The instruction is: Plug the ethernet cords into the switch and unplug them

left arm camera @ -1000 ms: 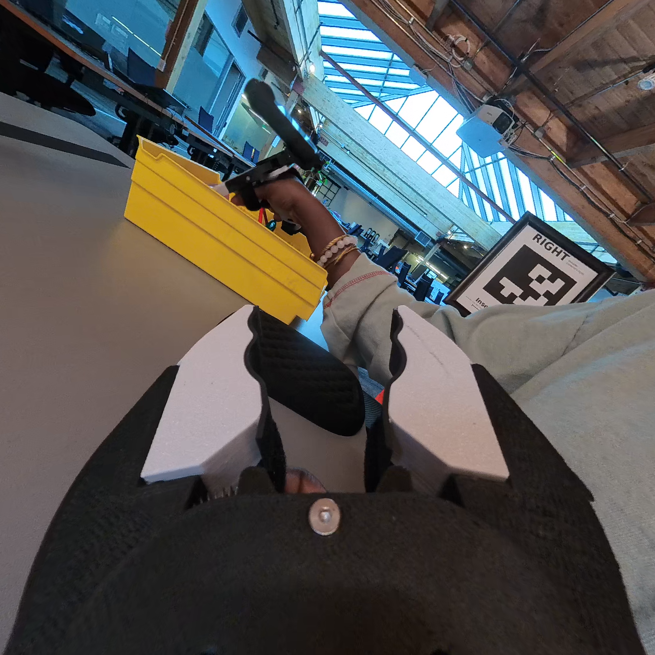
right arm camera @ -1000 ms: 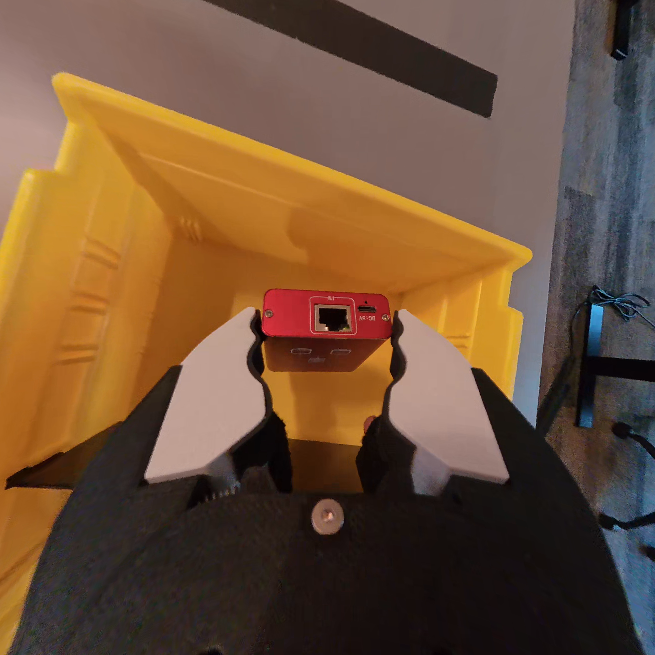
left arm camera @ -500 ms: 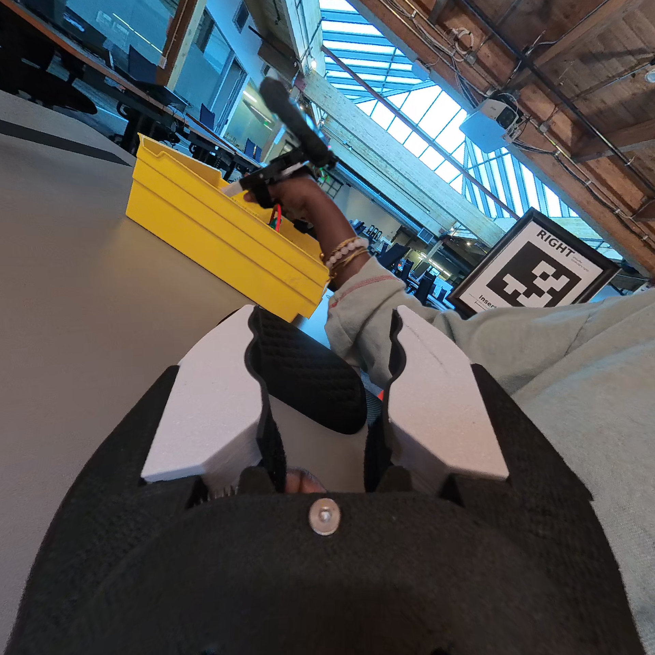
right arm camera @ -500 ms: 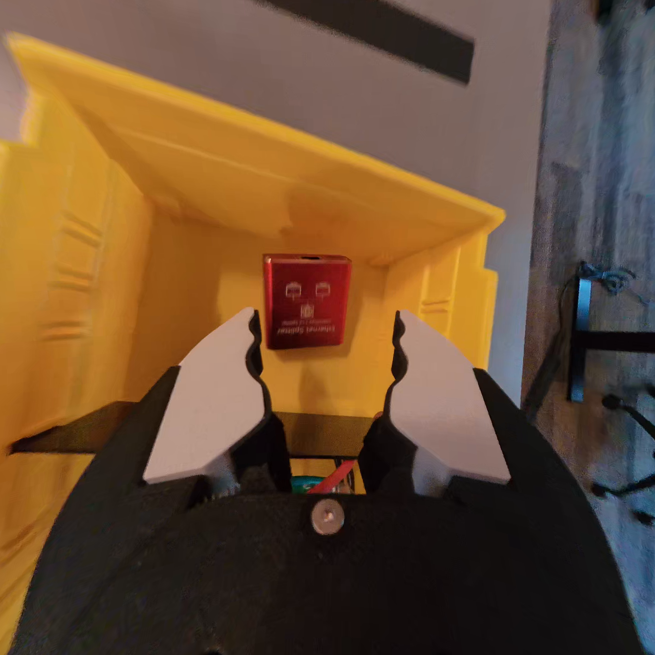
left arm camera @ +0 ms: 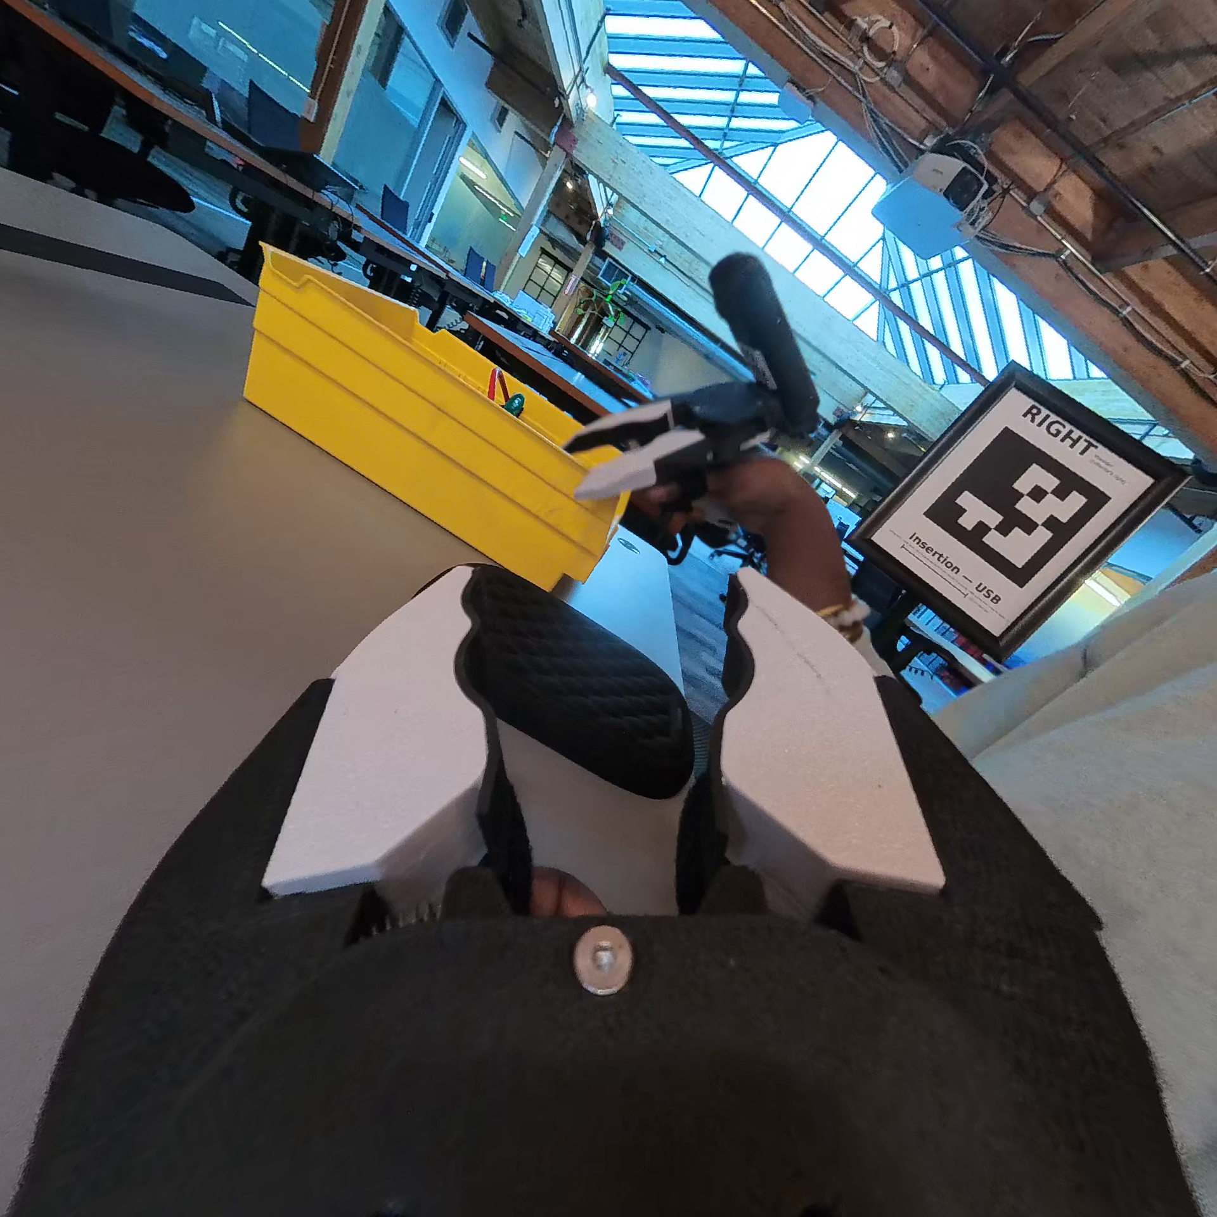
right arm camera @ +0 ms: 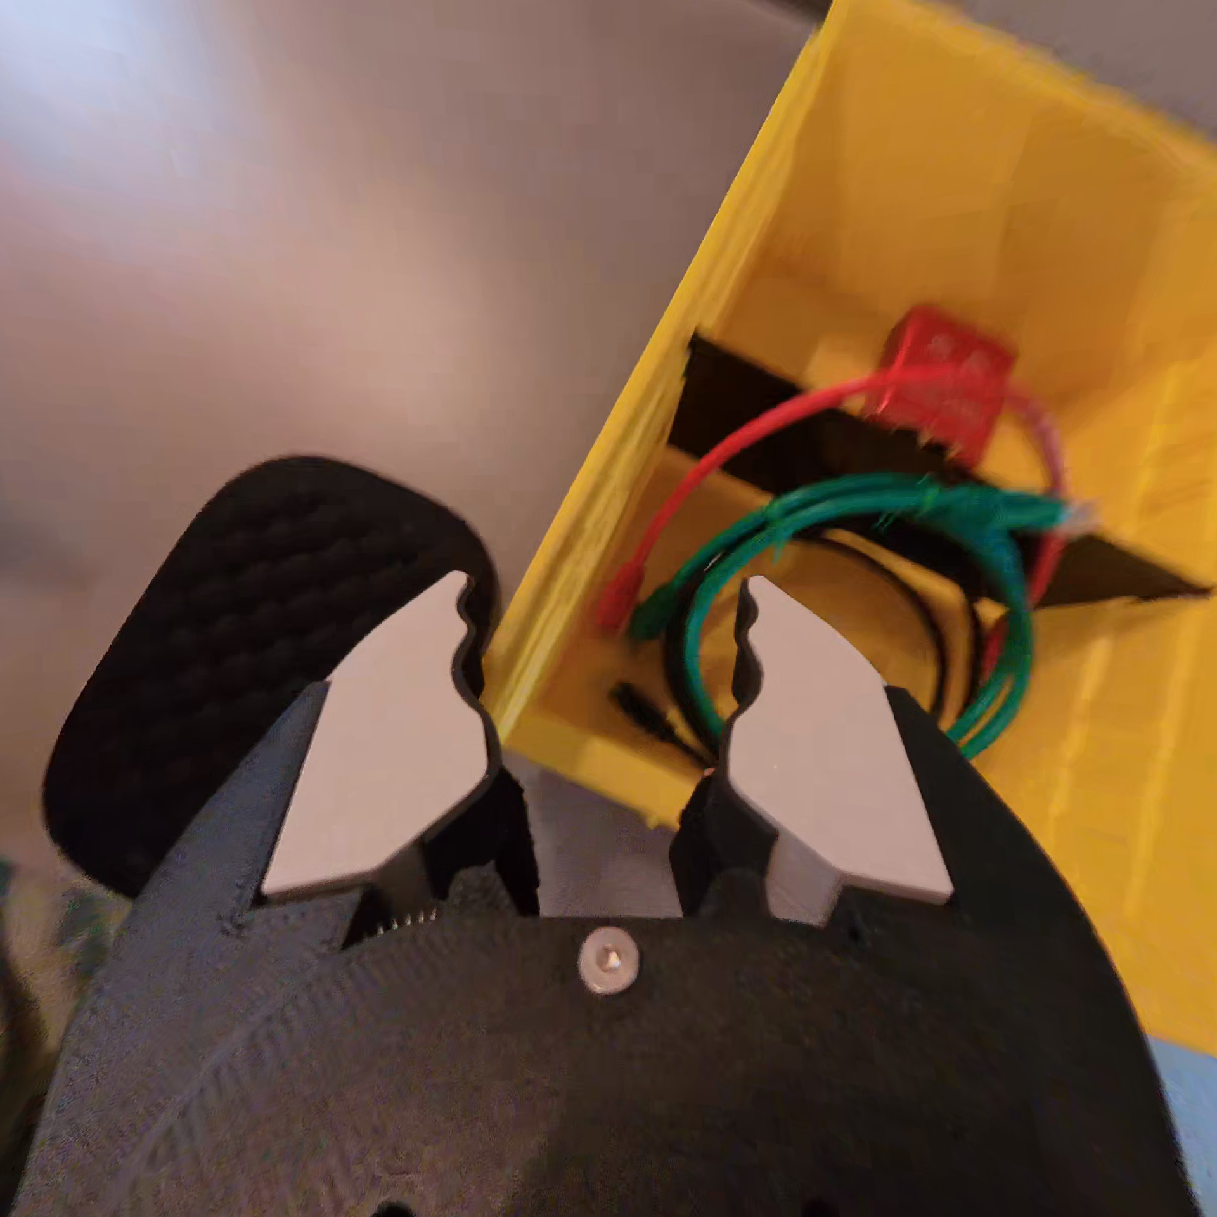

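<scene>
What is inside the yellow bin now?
In the bin: a red switch beyond a black divider, red cord, green cords and a black cord. The right finger covers part.

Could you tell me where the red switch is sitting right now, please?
In the right wrist view, the red switch lies inside the yellow bin, in the compartment beyond the black divider, with the red cord and green cord looped nearer the camera.

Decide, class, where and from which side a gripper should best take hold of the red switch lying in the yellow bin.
Probably grip the red switch across its two long side faces, coming down from above: it lies flat in the yellow bin, walled in all round.
</scene>
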### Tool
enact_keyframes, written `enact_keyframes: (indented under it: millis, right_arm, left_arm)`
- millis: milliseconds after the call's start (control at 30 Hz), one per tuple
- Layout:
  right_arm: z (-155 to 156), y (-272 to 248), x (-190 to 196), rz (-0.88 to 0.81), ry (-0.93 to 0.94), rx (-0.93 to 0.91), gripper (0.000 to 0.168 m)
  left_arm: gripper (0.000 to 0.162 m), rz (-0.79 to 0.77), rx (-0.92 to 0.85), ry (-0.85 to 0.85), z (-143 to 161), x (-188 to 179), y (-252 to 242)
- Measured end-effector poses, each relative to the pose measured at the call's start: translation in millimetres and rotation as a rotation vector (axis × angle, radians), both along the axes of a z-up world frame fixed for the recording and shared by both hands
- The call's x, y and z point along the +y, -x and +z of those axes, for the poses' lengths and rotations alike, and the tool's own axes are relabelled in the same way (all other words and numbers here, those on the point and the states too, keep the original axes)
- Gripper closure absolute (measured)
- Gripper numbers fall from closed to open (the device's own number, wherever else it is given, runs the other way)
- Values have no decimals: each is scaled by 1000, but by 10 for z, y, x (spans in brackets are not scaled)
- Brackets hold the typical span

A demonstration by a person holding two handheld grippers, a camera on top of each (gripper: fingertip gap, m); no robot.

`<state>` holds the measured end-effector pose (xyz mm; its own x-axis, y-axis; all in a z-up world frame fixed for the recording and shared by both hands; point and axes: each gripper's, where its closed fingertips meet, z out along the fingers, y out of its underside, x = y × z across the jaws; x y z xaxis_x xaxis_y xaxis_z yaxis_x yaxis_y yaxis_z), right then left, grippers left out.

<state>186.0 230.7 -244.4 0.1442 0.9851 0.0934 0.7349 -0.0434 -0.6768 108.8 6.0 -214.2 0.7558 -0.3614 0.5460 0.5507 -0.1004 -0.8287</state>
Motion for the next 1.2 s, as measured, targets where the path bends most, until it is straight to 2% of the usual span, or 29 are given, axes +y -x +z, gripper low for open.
enact_keyframes:
  millis: [67, 100, 133, 167, 200, 300, 367, 667, 867, 933, 1033, 1133, 1200]
  right_arm:
    - [-229, -116, -123, -17, 50, -70, 96]
    - [-330, -141, -185, -7, 67, -99, 101]
    - [-403, -137, -228, 13, 67, -112, 113]
    - [-440, -102, -250, 37, 52, -102, 132]
    - [-445, -50, -263, 55, 37, -75, 141]
    - [-442, 38, -120, 45, -117, -89, 149]
    - [-438, 119, -3, 42, -220, -115, 151]
    - [-429, 802, -128, 53, -165, -59, 147]
    - [-429, 1190, -401, 113, -155, -62, 144]
    - [-426, 1293, -506, 132, -149, -53, 143]
    - [-424, 1426, -683, 175, -145, -35, 142]
    - [-426, 1546, -900, 233, -134, -3, 138]
    - [-424, 1616, -1044, 266, -121, 21, 137]
  left_arm:
    - [93, 1, 4, 2, -4, 2, -3]
    - [93, 2, 4, 3, -6, 4, -2]
    - [93, 3, 4, 4, -7, 4, -1]
    - [93, 4, 4, 4, -9, 5, 0]
    - [93, 5, 4, 5, -10, 6, 2]
    - [93, 6, 6, 6, -12, 7, 0]
    - [93, 3, 8, 6, -12, 8, -7]
    - [93, 12, 10, 0, 5, 7, 5]
    - [94, 125, 231, 57, 80, -92, 138]
    - [93, 213, 353, 112, 196, -243, 311]
    - [93, 445, 551, 250, 380, -644, 764]
    - [90, 672, 738, 554, 329, -1282, 1291]
    - [86, 722, 775, 802, 132, -1734, 1516]
